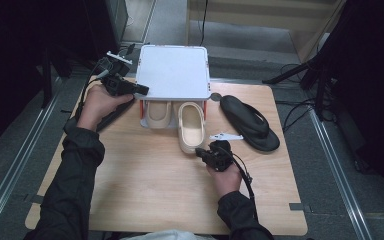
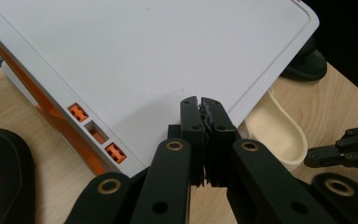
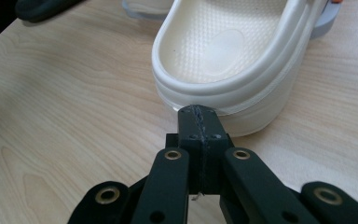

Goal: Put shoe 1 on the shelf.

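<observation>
Both claws are pressed together empty: the left gripper (image 2: 200, 105) at the rack (image 2: 158, 60) edge, the right gripper (image 3: 198, 113) against the clog (image 3: 233, 56) heel.

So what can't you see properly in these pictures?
- High view: the toes of both cream shoes are hidden under the white shelf.
- High view: the black sandal on the left is mostly covered by the person's left hand.
- High view: the little white object by the black flip-flop is too small to name.
- Right gripper view: the cream shoe's front is cut off by the top edge.
</observation>
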The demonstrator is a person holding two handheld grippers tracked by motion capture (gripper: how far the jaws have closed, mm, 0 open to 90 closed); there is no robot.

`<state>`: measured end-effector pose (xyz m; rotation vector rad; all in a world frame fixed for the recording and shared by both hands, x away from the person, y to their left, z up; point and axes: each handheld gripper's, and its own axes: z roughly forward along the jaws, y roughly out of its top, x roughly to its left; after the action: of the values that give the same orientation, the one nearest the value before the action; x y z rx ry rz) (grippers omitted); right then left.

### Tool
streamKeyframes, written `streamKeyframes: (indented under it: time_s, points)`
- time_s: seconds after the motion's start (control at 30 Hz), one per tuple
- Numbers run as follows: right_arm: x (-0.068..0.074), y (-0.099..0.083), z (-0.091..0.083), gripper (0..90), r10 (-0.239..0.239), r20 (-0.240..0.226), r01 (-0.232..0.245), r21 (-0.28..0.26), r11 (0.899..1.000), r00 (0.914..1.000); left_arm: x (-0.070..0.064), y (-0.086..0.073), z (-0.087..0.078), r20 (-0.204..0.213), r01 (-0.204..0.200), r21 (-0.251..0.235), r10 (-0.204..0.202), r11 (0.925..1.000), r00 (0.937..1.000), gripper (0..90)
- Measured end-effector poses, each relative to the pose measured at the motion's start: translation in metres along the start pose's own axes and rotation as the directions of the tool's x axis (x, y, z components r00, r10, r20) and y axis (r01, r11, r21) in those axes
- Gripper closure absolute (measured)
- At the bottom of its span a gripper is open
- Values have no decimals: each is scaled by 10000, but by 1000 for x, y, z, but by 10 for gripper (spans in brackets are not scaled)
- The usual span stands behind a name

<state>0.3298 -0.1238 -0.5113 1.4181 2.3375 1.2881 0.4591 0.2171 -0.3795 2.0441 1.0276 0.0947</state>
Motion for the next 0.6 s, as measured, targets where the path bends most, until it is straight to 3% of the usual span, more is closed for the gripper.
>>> streamKeyframes:
  time_s: [0.2, 0.3, 0.6]
  points:
    - [0, 9, 10, 900, -46, -41, 46, -61, 10000, 10000, 0, 0, 0, 23, 0, -3, 0, 10000, 10000, 885]
    - [-3, 16, 19, 900, 156, -116, -158, -124, 9998, 9998, 0, 0, 0, 30, 8, -5, -8, 10000, 10000, 886]
    - [-5, 38, 38, 900, 167, 191, -162, -270, 9995, 9997, 0, 0, 0, 36, 0, -4, 0, 10000, 10000, 885]
